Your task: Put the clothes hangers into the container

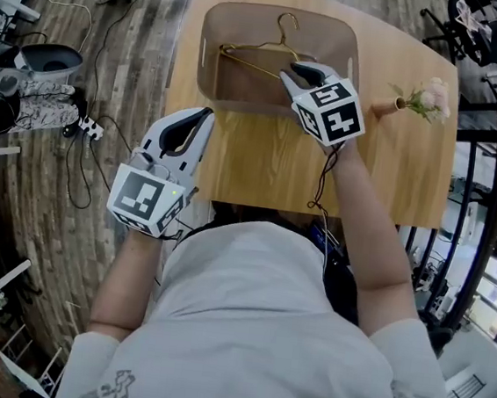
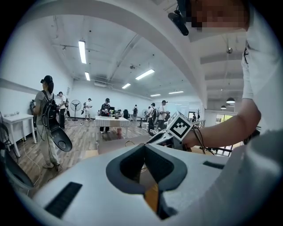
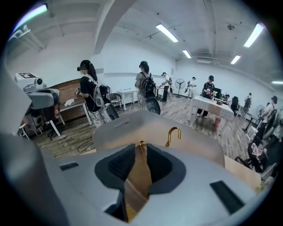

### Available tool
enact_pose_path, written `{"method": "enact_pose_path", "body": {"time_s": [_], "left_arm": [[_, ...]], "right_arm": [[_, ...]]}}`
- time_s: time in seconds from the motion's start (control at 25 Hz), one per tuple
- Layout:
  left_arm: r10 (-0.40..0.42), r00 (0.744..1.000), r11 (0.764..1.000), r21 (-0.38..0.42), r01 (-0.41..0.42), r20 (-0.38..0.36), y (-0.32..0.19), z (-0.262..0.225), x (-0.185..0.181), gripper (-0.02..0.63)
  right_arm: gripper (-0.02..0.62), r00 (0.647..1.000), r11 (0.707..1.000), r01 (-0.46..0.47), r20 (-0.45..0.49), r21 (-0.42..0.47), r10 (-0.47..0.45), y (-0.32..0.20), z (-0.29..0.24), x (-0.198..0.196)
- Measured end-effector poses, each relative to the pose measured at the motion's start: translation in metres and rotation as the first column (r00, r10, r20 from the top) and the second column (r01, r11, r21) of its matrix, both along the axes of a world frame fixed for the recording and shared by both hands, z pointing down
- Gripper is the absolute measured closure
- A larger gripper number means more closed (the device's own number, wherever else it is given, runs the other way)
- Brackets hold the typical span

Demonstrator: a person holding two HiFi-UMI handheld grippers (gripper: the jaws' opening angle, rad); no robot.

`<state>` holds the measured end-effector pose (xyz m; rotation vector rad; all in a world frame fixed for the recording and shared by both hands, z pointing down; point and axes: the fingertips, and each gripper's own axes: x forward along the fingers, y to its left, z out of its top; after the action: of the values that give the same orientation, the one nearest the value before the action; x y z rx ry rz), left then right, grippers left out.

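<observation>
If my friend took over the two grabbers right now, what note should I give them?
Left gripper: jaws together, empty, held above the left edge of the light wooden table.
Right gripper: jaws apart, over the near rim of the grey-beige rounded container; the hanger's end sits at its tips, unclamped.
Things: the gold wire clothes hanger lies inside the container.
Done: that hanger is in.
Left: no other hanger shows in any view. Probably just draw the right gripper clear.
</observation>
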<state>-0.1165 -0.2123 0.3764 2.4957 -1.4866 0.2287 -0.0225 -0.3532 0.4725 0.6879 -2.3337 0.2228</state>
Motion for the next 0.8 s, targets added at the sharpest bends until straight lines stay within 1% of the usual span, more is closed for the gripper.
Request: {"method": "enact_pose_path", "body": {"time_s": [0.2,0.36,0.56,0.68,0.8], "left_arm": [[0.024,1.000,1.000,0.017,-0.024,-0.019,0.023,-0.009,-0.002,0.600],[0.054,0.998,0.998,0.035,-0.053,-0.020,0.050,-0.013,-0.001,0.600],[0.081,0.997,0.996,0.042,-0.080,-0.020,0.067,-0.017,-0.004,0.600],[0.097,0.995,0.994,0.048,-0.096,-0.017,0.076,-0.018,-0.004,0.600],[0.121,0.992,0.991,0.051,-0.120,-0.024,0.088,-0.022,-0.002,0.600]], "right_arm": [[0.540,0.999,1.000,-0.013,0.031,0.021,0.012,0.040,-0.012,0.000],[0.558,0.998,0.999,-0.027,0.055,0.038,0.025,0.076,-0.020,0.000],[0.576,0.993,0.998,-0.040,0.113,0.046,0.035,0.110,-0.043,-0.004],[0.589,0.989,0.998,-0.037,0.142,0.056,0.029,0.131,-0.055,-0.004],[0.589,0.988,0.999,-0.012,0.157,0.053,0.004,0.156,-0.060,-0.003]]}}
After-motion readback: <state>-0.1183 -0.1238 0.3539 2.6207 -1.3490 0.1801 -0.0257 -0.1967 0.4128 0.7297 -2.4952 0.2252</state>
